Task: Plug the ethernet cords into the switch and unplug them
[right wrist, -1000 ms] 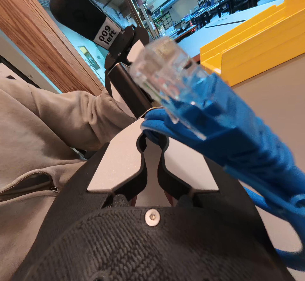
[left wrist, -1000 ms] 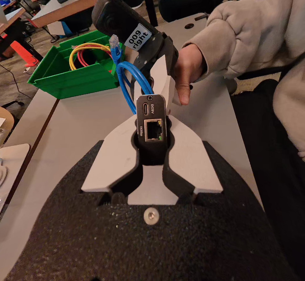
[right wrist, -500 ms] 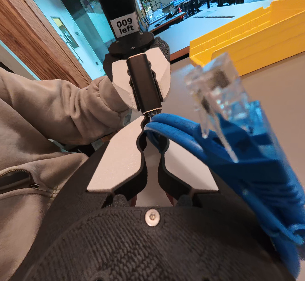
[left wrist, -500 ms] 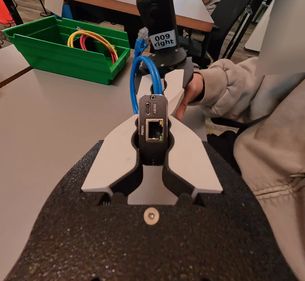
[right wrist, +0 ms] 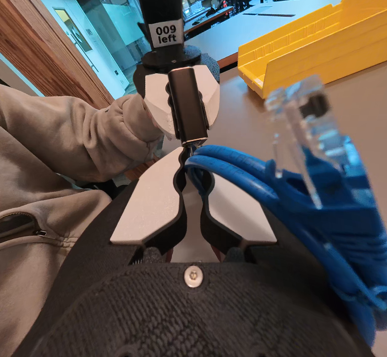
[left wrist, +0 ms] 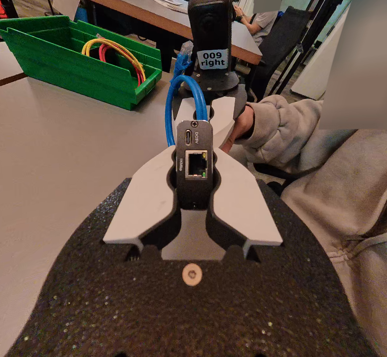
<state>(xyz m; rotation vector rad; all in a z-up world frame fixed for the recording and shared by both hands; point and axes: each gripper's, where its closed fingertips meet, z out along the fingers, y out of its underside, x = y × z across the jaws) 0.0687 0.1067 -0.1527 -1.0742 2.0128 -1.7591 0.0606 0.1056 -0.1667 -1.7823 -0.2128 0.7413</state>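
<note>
Both tools have swung to face each other head-on since a second ago; the green bin [left wrist: 79,74] slid left in the left wrist view. Left tool [left wrist: 194,170] is pinched on the switch [left wrist: 194,158], a small dark box held above the worktop [left wrist: 62,147]. Right tool [right wrist: 193,170] is pressed together on the blue ethernet cord [right wrist: 240,170], just behind the end at the switch's far face. Can't tell if that plug is seated or only touching; the joint is hidden.

Step in hand, my guess: push or pull that plug. Do it well: keep the switch steady, move the right tool straight along the switch's length, no twisting, latch tab lined up.

Switch long axis runs tool to tool, empty port [left wrist: 196,167] facing the left camera. Cord loops back; its free clear plug [right wrist: 301,116] points up, close to the right camera. Yellow bin [right wrist: 314,53] sits behind.
</note>
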